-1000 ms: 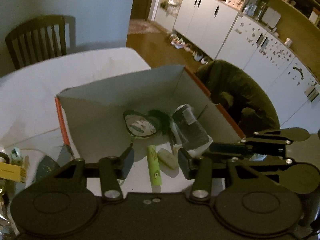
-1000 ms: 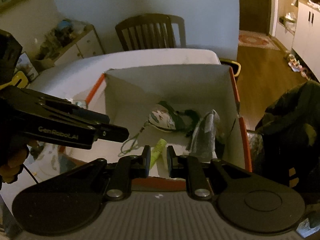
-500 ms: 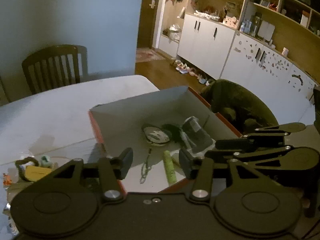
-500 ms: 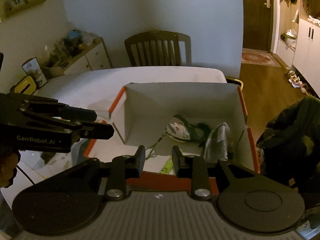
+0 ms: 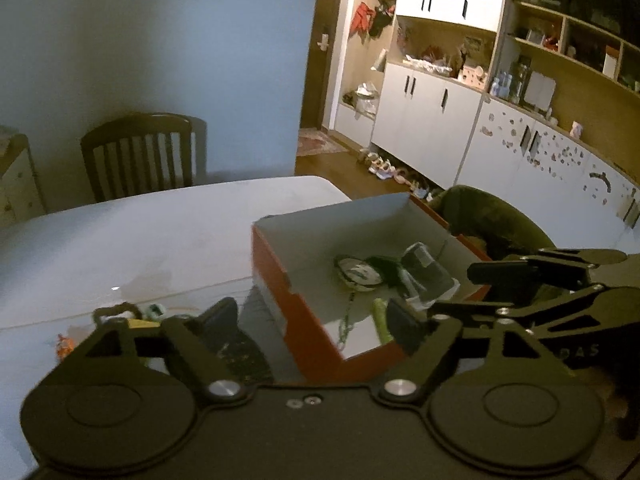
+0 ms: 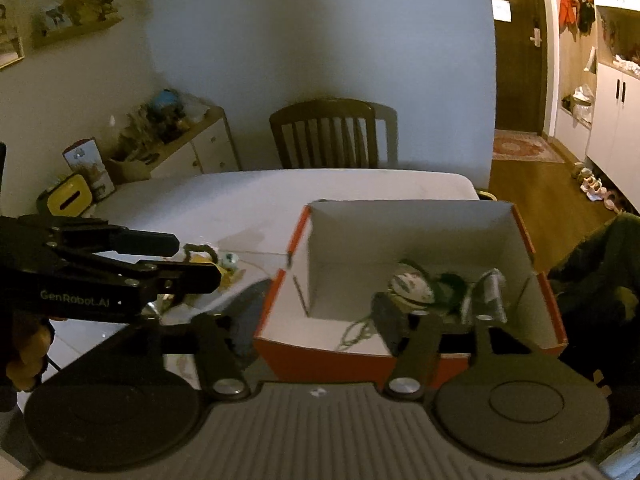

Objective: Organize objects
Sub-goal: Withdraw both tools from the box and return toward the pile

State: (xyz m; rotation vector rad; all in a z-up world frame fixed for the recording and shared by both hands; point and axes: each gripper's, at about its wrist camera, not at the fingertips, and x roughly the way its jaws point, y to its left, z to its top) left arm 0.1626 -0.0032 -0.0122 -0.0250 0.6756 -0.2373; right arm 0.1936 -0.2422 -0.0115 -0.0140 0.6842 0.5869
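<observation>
Orange-sided box (image 6: 320,360) holds the sorted things; with left gripper (image 5: 312,320) and right gripper (image 6: 304,320) opening, empty, we should steer left toward the tabletop (image 5: 140,240) clutter (image 6: 212,260), approaching low.

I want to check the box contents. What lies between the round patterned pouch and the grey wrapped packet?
A dark green bundle lies between the pouch and the packet, inside the box; the right wrist view shows this.

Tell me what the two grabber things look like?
Both grippers are black. The left gripper has round discs, silver screws and flat dark pads. The right gripper looks the same, with a ribbed grey top. White letters on the left one's side read "GenRobot.AI". A thin black cable hangs under it.
</observation>
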